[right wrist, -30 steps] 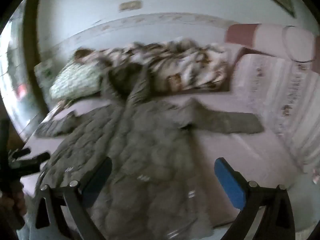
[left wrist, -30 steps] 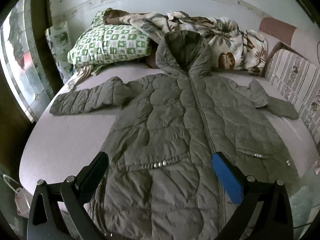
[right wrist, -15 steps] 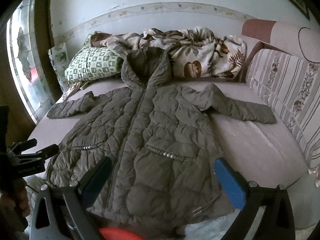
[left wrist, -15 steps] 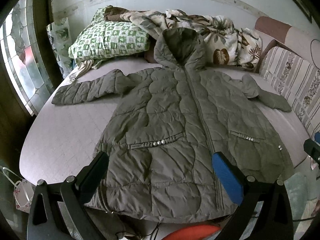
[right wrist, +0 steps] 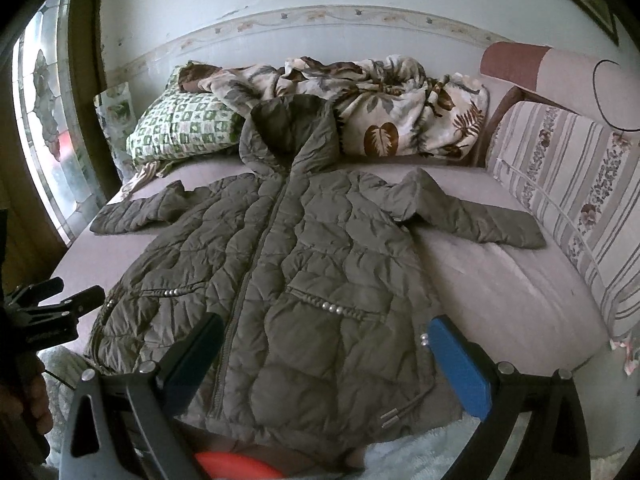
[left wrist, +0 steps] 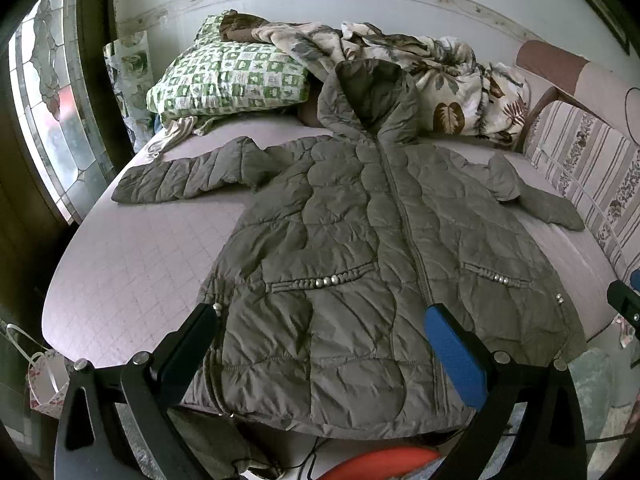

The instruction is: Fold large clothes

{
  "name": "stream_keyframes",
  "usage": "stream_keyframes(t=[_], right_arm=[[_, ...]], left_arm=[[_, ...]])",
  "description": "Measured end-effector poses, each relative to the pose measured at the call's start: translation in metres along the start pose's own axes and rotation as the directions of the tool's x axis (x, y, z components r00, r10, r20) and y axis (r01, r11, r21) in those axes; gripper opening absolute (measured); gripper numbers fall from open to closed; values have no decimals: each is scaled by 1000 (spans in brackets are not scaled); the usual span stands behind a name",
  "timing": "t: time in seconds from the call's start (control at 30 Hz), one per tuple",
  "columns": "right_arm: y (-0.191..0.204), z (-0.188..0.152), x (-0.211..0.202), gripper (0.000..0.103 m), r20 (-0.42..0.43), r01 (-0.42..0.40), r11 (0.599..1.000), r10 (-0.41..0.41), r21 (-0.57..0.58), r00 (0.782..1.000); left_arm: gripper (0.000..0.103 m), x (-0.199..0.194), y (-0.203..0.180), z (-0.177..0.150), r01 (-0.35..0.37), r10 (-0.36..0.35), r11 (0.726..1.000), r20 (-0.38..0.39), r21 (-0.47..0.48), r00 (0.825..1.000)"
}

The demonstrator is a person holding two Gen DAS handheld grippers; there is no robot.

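The left gripper (left wrist: 320,340), black-framed with one black finger and one blue-padded finger, hangs with its fingers spread wide apart over the near hem of the coat, gripping nothing. The right gripper (right wrist: 324,350), of the same build, is likewise spread wide and empty above the hem on the right side. Between them, the olive-grey quilted hooded coat (left wrist: 360,264) lies face up and zipped on the pale pink mattress (left wrist: 132,264), its hem draped over the mattress's near edge above a red-orange rounded object (left wrist: 380,462) below. Its left sleeve (left wrist: 180,176) reaches toward the left edge, its right sleeve (right wrist: 480,216) toward the striped floral sofa cushion (right wrist: 572,184) along the right edge. At the far edge, the hood (left wrist: 368,96) rests against a green-and-white checked pillow (left wrist: 228,80) and a crumpled cream blanket with brown leaf print (right wrist: 380,108).
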State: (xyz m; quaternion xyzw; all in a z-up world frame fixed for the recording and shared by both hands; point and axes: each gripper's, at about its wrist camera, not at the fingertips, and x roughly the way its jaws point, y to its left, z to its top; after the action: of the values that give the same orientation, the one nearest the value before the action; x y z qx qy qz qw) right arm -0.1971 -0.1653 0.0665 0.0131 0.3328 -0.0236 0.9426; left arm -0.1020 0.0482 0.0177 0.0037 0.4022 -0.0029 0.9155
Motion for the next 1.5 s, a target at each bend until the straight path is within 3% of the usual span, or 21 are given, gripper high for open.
stream_keyframes(t=[0.2, 0.7, 1.07, 1.5], right_arm=[[-1, 1, 2, 103, -11, 12, 1000, -12, 14, 1000], [4, 4, 10, 103, -40, 33, 999, -32, 6, 999], [15, 7, 25, 103, -65, 28, 999, -30, -26, 997], [20, 14, 39, 103, -89, 35, 999, -39, -38, 995]], left_arm=[[103, -1, 0, -3, -10, 10, 1000, 15, 3, 1000], [103, -3, 6, 6, 20, -20, 1000, -32, -3, 999], [103, 11, 20, 9, 4, -7, 999, -51, -51, 999], [103, 25, 38, 11, 3, -5, 996, -26, -87, 1000]])
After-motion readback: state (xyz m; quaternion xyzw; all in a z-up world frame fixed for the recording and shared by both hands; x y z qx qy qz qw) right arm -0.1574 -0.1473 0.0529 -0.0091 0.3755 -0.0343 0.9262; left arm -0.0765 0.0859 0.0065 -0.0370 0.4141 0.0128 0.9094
